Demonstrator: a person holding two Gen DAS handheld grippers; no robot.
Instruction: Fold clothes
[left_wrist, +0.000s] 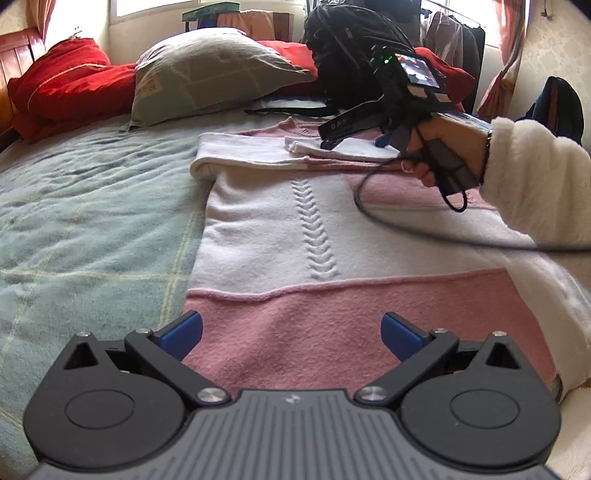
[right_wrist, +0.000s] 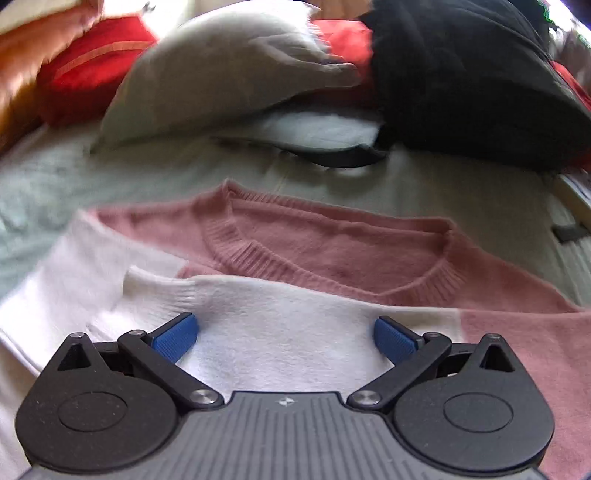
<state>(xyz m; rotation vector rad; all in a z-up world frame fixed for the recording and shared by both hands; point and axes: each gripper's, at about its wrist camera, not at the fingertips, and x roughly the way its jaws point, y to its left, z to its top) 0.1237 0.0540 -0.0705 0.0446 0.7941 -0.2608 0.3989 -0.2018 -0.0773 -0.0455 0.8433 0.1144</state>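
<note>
Both my left claw (left_wrist: 291, 334) and right claw (right_wrist: 286, 338) gape empty over the soft, limp pink-and-white sweater (left_wrist: 280, 229), best pinched at its twelve-o'clock ribbed cuff (right_wrist: 162, 291).

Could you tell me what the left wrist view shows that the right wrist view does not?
Only the left wrist view shows the person's hand in a fluffy white sleeve, the trailing black cable, the sweater's lower pink band and the hanging clothes. Only the right wrist view shows the ribbed pink collar and white cuff close up. Both show the pink and white sweater, grey pillow, red bedding and open grippers: left gripper, right gripper.
</note>
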